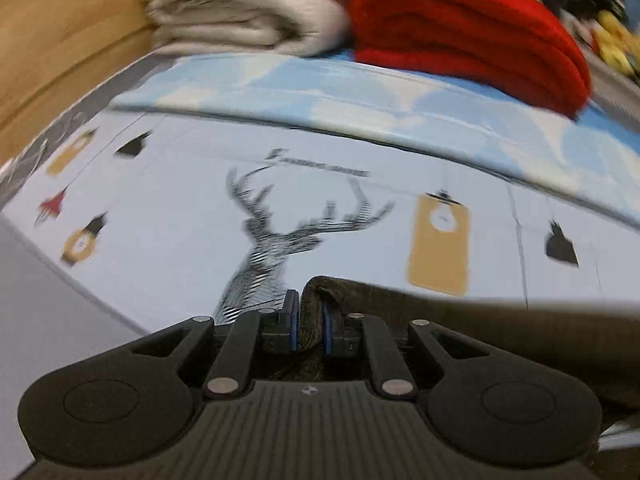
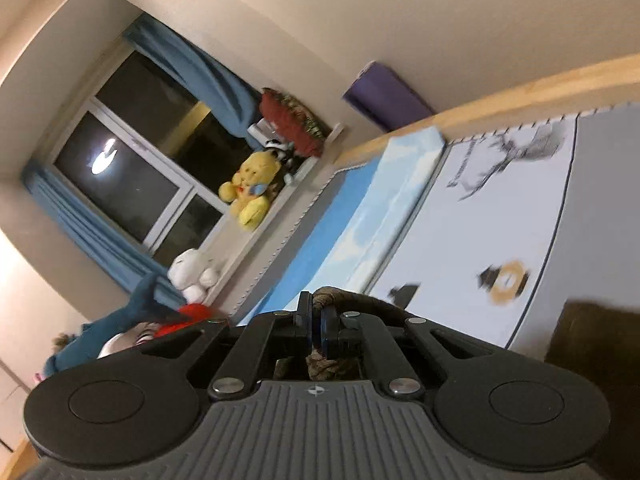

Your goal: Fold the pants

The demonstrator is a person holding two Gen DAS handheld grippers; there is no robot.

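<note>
A bedroom: a bed (image 1: 180, 240) under a pale sheet printed with a deer (image 1: 276, 236) and hanging tags, a dark window (image 2: 132, 160) with blue curtains at ten o'clock in the right view.

The left gripper (image 1: 310, 326) has its jaws narrowed onto a thick fold of the dark brown pants (image 1: 500, 328); the cloth bulges up between the pads and trails off toward three o'clock, low over the sheet. The right gripper (image 2: 316, 326) has its jaws nearly shut on another bunched edge of the same pants (image 2: 592, 332), which hang away toward four o'clock.

Risks, as I judge them: both grips sit on rolled, bunched cloth, so a layer could slip free as the pants are stretched, leaving a crooked fold. The views are blurred, so a fast swing could drag the fabric toward the stacked red blanket (image 1: 472, 36) and grey-white blanket (image 1: 244, 8) at twelve o'clock.

No containers show; the window ledge carries a yellow plush toy (image 2: 252, 188) and a white plush toy (image 2: 192, 272).
</note>
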